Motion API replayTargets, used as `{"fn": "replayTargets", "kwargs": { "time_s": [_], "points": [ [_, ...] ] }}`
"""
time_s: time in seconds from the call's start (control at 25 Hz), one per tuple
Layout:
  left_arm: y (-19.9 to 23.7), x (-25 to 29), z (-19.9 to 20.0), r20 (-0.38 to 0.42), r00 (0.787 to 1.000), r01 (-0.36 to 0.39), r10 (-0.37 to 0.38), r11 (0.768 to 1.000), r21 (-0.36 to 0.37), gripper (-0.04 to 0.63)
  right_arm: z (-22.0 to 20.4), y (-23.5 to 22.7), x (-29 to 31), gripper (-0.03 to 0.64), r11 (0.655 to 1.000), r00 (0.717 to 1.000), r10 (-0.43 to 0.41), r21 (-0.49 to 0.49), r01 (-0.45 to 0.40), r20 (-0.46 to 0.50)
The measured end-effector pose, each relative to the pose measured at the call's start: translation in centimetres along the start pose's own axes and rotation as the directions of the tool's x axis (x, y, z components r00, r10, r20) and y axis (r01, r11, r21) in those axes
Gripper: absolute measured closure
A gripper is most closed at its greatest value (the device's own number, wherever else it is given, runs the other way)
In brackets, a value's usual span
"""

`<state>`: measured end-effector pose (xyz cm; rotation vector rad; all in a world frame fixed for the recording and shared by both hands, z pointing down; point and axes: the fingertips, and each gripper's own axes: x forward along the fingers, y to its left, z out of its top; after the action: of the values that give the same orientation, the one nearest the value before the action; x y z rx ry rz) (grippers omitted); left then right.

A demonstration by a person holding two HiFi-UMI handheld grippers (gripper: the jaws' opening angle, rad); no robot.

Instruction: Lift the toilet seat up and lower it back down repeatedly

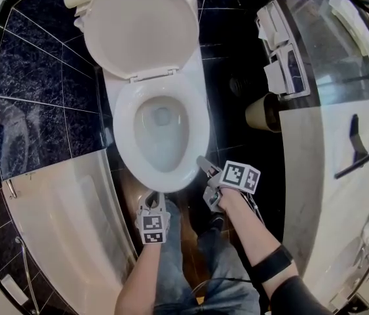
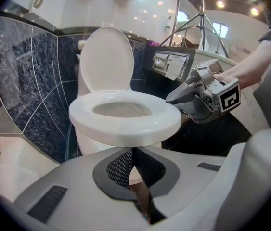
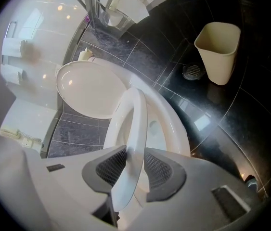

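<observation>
My right gripper (image 3: 135, 163) is clamped on the front edge of the toilet seat (image 3: 136, 124). The white rim runs up between the two jaws, with a dark meshed pad against each side of it. In that gripper's view the seat looks raised a little off the rim of the bowl (image 3: 170, 121) at the front, and a strip of the bowl's inside shows between the two. From my head camera the seat sits as a white ring over the bowl, straight ahead of my knees. My right gripper reaches it at its near right edge, and the marker cube is just behind the jaws. The lid (image 1: 141, 25) stands open behind the seat, leaning back toward the wall. My left gripper (image 2: 133, 154) holds nothing. Its pads meet tip to tip, and it hangs just in front of the seat's near edge, a little below it and pointing down toward the bowl. In its view the seat fills the middle, with my right gripper coming in from the right at seat height. The floor (image 1: 37, 77) is black glossy tile. A beige bin (image 3: 218, 49) stands on it to the right of the toilet, well apart from both grippers. A white tub (image 1: 59, 209) curves along my left side.
</observation>
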<state>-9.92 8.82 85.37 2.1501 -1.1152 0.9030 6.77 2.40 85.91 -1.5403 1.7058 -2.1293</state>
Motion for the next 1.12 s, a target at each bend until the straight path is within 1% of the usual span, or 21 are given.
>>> {"fn": "replayTargets", "kwargs": {
  "time_s": [0.24, 0.4, 0.52, 0.6, 0.68, 0.72, 0.76, 0.84, 0.92, 1.0, 1.12],
  "points": [
    [0.1, -1.4, 1.9, 0.013, 1.000, 0.009, -0.009, 1.000, -0.018, 0.607, 0.5, 1.7, -0.7, 0.456, 0.998, 1.000, -0.006, -0.061, 0.006, -0.003],
    [0.0, -2.9, 4.5, 0.045, 0.999, 0.010, -0.009, 1.000, -0.026, 0.607, 1.4, 3.7, -1.9, 0.451, 0.997, 1.000, -0.010, -0.078, 0.010, -0.001],
    [0.4, -4.0, 7.0, 0.065, 0.998, 0.006, -0.004, 1.000, -0.027, 0.607, 2.4, 5.7, -3.1, 0.451, 0.995, 0.999, -0.028, -0.099, 0.030, 0.017],
    [1.3, -4.5, 8.4, 0.072, 0.997, -0.015, 0.016, 1.000, -0.019, 0.607, 3.4, 7.6, -4.2, 0.466, 0.989, 0.999, -0.039, -0.142, 0.044, 0.037],
    [1.9, -5.0, 10.7, 0.091, 0.995, -0.026, 0.028, 1.000, -0.015, 0.607, 4.7, 10.0, -5.6, 0.469, 0.978, 0.998, -0.033, -0.203, 0.045, 0.061],
    [2.1, -5.3, 12.3, 0.108, 0.994, -0.023, 0.025, 1.000, -0.014, 0.607, 5.5, 11.3, -6.3, 0.470, 0.970, 0.997, -0.024, -0.238, 0.042, 0.077],
    [2.2, -5.6, 14.0, 0.126, 0.992, -0.020, 0.022, 1.000, -0.013, 0.607, 6.3, 12.7, -7.1, 0.489, 0.961, 0.995, -0.013, -0.273, 0.039, 0.094],
    [2.8, -6.0, 16.9, 0.154, 0.988, -0.024, 0.024, 1.000, -0.003, 0.607, 7.9, 15.6, -8.8, 0.536, 0.937, 0.991, 0.001, -0.346, 0.046, 0.135],
    [3.4, -6.3, 19.7, 0.179, 0.984, -0.024, 0.022, 1.000, 0.006, 0.607, 9.1, 18.4, -10.3, 0.595, 0.905, 0.984, 0.007, -0.420, 0.069, 0.179],
    [3.9, -6.4, 22.6, 0.194, 0.981, -0.009, 0.007, 1.000, 0.009, 0.607, 10.3, 21.1, -11.5, 0.600, 0.865, 0.975, 0.015, -0.492, 0.098, 0.222],
    [4.3, -6.0, 27.0, 0.223, 0.975, 0.014, -0.018, 1.000, 0.021, 0.607, 12.2, 25.1, -12.9, 0.600, 0.790, 0.959, 0.032, -0.595, 0.150, 0.283]
  ]
}}
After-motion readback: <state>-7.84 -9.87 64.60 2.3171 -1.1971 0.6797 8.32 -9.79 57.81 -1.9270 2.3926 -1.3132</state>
